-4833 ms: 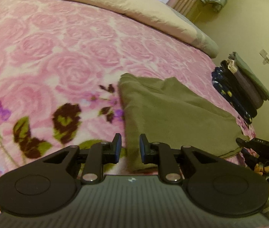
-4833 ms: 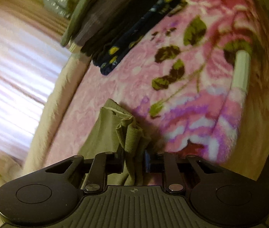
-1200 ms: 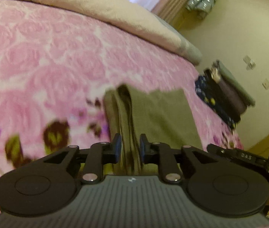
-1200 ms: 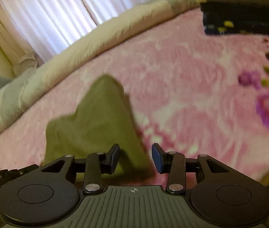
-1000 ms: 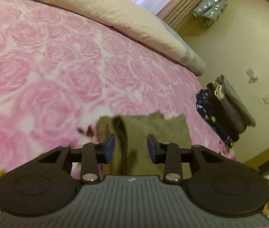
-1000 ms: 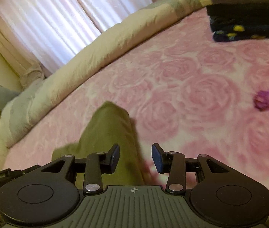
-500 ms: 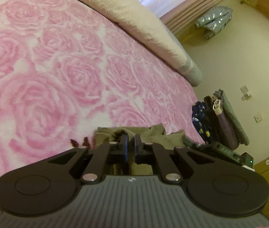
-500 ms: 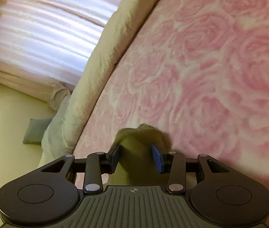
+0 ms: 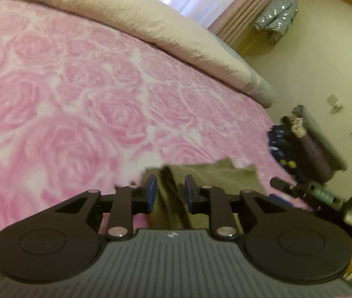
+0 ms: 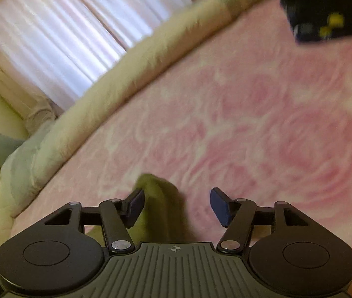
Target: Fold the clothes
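An olive-green folded garment [image 9: 215, 173] lies on the pink rose blanket [image 9: 76, 104], low in the left wrist view. My left gripper [image 9: 169, 193] straddles the garment's thick left fold; its jaws are opening and the pads stand just clear of the cloth. In the right wrist view, a rounded hump of the same garment [image 10: 161, 213] rises between the fingers of my right gripper [image 10: 177, 198], close to the left pad. Those jaws are opening wide, and the right pad is well away from the cloth. The picture there is blurred.
A stack of folded clothes [image 9: 307, 144] sits at the bed's right end, seen dark with yellow spots [image 10: 325, 17] in the right wrist view. A rolled beige duvet [image 9: 151, 24] borders the bed's far side below the curtains [image 10: 64, 37]. The bed drops off beyond the stack.
Half a second ago the left jaws were nearly shut on the garment's fold; now they have parted. The right jaws have spread much wider, letting go of the hump. The right view has swung.
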Demonstrator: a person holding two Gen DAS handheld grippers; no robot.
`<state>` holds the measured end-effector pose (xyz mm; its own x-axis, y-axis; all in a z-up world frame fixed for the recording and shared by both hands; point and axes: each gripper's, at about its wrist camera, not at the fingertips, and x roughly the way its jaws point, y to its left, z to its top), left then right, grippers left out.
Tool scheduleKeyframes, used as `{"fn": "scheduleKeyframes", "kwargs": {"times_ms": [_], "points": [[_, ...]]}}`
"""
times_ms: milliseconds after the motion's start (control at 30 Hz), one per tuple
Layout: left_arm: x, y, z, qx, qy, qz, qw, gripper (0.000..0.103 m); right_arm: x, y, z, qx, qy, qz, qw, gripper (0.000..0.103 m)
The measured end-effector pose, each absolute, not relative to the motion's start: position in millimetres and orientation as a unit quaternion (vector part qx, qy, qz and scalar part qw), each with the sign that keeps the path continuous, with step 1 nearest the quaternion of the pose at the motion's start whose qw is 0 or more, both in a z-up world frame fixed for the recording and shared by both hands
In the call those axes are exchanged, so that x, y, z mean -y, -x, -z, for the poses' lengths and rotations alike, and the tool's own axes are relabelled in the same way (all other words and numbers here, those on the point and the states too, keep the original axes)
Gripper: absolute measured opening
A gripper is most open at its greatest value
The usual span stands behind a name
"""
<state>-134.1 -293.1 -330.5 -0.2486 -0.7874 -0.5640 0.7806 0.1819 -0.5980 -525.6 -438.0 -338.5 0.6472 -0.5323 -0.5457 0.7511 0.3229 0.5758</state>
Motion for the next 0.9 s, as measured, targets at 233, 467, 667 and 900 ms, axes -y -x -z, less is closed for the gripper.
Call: {"fn": "scheduleKeyframes", "kwargs": {"times_ms": [233, 467, 667, 900], "points": [[253.0, 155.7, 330.1, -0.51, 0.003, 0.648, 0.566, 0.018, 373.5, 559.1, 332.5, -0.13, -0.451, 0.358, 0.808, 0.062], [243.5, 174.0, 321.9, -0.482, -0.039, 0.656, 0.579, 0.008, 357.7, 562.9, 348.0, -0.129, -0.492, 0.352, 0.786, 0.047], [245.5, 176.3, 323.3, -0.487, -0.05, 0.656, 0.574, 0.009, 360.9, 561.6, 350.8, -0.129, -0.495, 0.351, 0.784, 0.047], [247.6, 164.6, 334.2, -0.541, 0.031, 0.646, 0.537, 0.009, 360.5, 561.0, 355.7, -0.132, -0.499, 0.35, 0.782, 0.047]]}}
